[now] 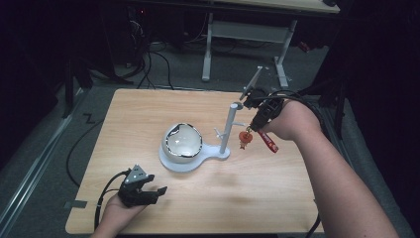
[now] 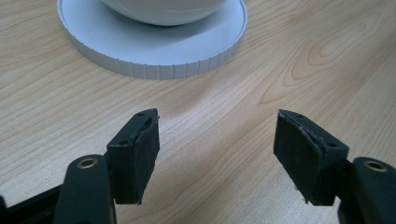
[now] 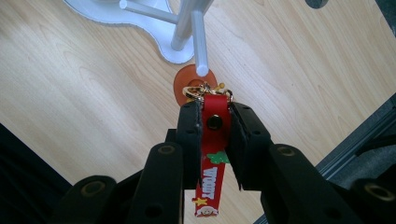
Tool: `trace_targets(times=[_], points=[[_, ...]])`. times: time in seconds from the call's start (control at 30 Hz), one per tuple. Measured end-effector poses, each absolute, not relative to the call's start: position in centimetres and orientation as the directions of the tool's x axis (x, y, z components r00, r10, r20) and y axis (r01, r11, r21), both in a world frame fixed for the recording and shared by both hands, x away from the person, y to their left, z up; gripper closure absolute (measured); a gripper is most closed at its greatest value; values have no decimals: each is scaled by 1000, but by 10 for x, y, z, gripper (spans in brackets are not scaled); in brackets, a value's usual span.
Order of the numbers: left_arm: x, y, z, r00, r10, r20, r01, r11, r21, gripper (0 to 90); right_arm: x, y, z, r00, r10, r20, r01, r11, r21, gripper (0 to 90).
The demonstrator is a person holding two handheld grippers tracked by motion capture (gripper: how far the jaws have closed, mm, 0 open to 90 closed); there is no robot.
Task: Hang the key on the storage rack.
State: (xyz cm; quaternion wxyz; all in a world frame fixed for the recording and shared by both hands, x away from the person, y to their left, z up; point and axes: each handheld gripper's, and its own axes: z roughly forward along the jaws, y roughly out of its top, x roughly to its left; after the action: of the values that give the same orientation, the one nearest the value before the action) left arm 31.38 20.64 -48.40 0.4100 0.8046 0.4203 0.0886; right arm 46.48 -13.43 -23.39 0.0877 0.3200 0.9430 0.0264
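Observation:
A red strap keychain (image 3: 215, 140) with a gold clasp and an orange charm (image 3: 184, 83) is clamped between the jaws of my right gripper (image 3: 215, 114), which is shut on the strap. In the high view that gripper (image 1: 255, 126) holds the keychain (image 1: 267, 141) just right of a white stand's post (image 1: 229, 126), the charm (image 1: 244, 137) hanging near a side peg (image 3: 198, 42). A white bowl (image 1: 183, 142) sits on the stand's round base (image 1: 173, 163). My left gripper (image 1: 151, 191) rests open on the table near the front left, its pads (image 2: 142, 154) apart and empty, facing the base (image 2: 154, 60).
The wooden table (image 1: 247, 193) ends close behind my left hand at the front edge. A grey-legged desk (image 1: 247, 29) and cables lie on the floor beyond the far edge.

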Motion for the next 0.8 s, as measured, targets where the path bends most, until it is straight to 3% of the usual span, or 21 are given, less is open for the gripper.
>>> trace_targets(times=[0.8], points=[[313, 211, -483, 620, 758, -206, 608, -297, 736, 318, 479, -126, -237, -782, 604, -150, 598, 796, 87, 748]])
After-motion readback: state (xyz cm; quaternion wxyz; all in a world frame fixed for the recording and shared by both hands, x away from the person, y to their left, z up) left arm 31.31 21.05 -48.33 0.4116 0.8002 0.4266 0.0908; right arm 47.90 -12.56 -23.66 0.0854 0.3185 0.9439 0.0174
